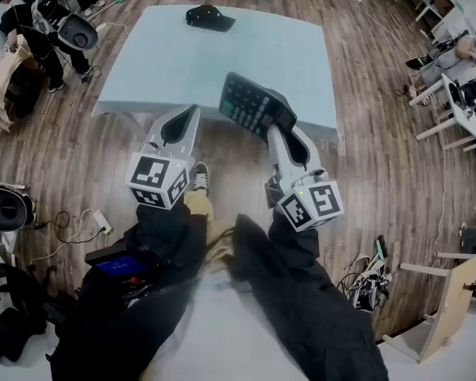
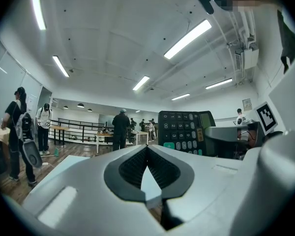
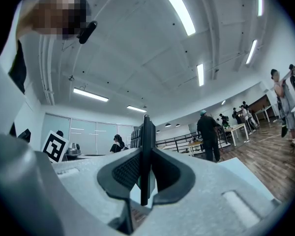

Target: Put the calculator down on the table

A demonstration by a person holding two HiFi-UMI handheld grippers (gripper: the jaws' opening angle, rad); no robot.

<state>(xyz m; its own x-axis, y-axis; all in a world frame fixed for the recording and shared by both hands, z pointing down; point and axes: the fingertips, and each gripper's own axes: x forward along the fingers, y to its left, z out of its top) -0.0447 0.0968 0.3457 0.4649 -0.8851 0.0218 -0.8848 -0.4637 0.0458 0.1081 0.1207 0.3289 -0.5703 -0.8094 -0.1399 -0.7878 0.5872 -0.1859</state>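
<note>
The right gripper, grey moulded plastic with ribbed black pads, clamps the thin, flat black rectangular calculator by its near edge, tilted over the near right edge of the smooth pale-blue table. The left gripper is pinched closed on nothing.

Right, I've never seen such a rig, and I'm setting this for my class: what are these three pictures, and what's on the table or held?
No robot here: a person holds a two-jaw gripper in each hand. One picture comes from a camera on the person's head, looking down. The other two come from cameras riding on the grippers, looking along their jaws. A black cap lies on the blue table. The right gripper clamps a calculator over the table's near edge, not yet set down. The left gripper is shut and empty.
</note>
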